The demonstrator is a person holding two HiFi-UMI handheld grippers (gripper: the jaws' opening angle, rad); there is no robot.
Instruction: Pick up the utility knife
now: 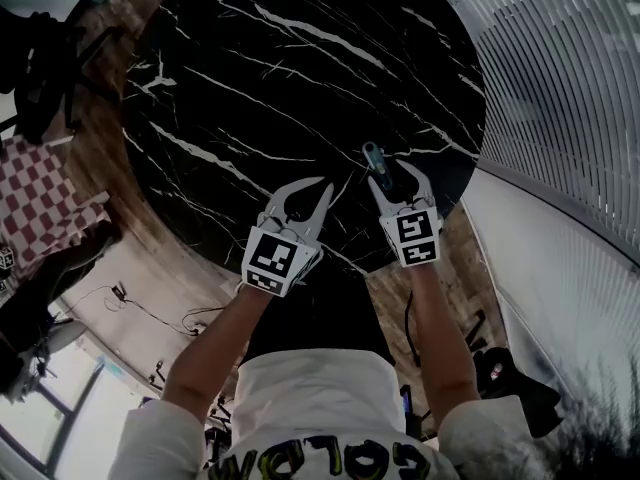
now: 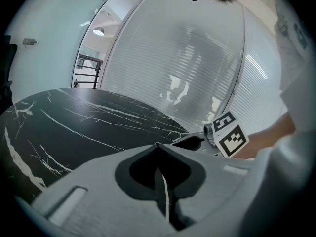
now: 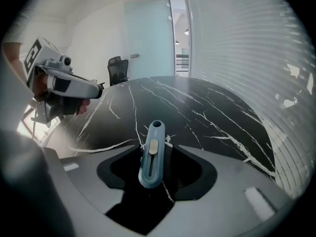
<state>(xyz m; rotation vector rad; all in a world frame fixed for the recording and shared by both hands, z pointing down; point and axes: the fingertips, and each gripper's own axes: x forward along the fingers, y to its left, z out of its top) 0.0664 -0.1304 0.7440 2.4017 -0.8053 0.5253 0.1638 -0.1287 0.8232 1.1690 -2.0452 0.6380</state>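
A blue-grey utility knife (image 1: 373, 154) (image 3: 151, 157) with a cream slider lies on the round black marble table (image 1: 300, 68) near its front right edge. My right gripper (image 1: 390, 171) (image 3: 157, 149) sits low over it, jaws spread wide. The knife's body runs lengthwise between them with a gap on each side, and its far end pokes out past the tips. My left gripper (image 1: 318, 186) (image 2: 158, 147) hovers just to the left over the table (image 2: 74, 122), tips together, nothing in it. It also shows at the left of the right gripper view.
A curved ribbed glass wall (image 1: 570, 78) runs close along the table's right side. A dark office chair (image 3: 117, 65) stands beyond the far edge. A checkered seat (image 1: 40, 198) and cables sit on the floor at the left. The marble top (image 3: 197, 107) holds nothing else.
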